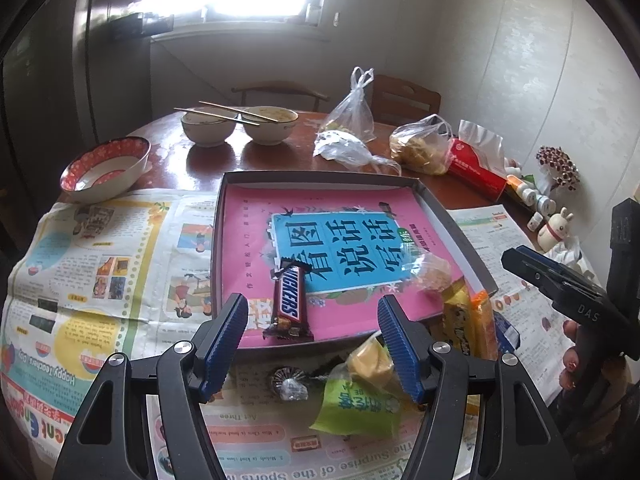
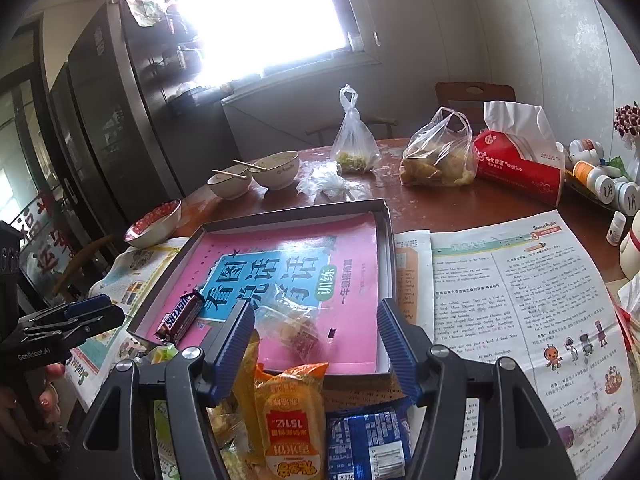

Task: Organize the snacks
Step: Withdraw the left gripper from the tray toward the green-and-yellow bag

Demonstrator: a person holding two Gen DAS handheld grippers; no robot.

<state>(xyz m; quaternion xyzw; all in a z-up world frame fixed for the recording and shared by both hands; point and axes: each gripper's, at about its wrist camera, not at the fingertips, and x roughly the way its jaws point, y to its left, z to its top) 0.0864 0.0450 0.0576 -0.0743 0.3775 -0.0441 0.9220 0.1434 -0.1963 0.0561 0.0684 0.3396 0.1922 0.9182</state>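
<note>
A shallow grey box [image 1: 456, 224] lined with a pink book holds a Snickers bar [image 1: 290, 306] near its front and a clear-wrapped snack [image 1: 432, 270] at its right. My left gripper [image 1: 314, 322] is open and empty over the box's front edge. Below it lie a green packet [image 1: 360, 404], a yellow snack [image 1: 370, 362] and a small foil candy [image 1: 292, 384]. My right gripper [image 2: 316, 332] is open and empty above an orange packet [image 2: 290, 412] and a blue packet [image 2: 368, 440] at the box's [image 2: 390, 240] near edge. The Snickers bar [image 2: 180, 316] and clear-wrapped snack [image 2: 298, 328] also show there.
Newspapers [image 1: 100, 264] cover the near table. At the back stand a red bowl [image 1: 106, 168], two white bowls with chopsticks [image 1: 240, 124], plastic bags of food [image 2: 438, 156], a red tissue pack [image 2: 520, 164] and pill bottles [image 2: 600, 180]. A fridge [image 2: 100, 120] stands at left.
</note>
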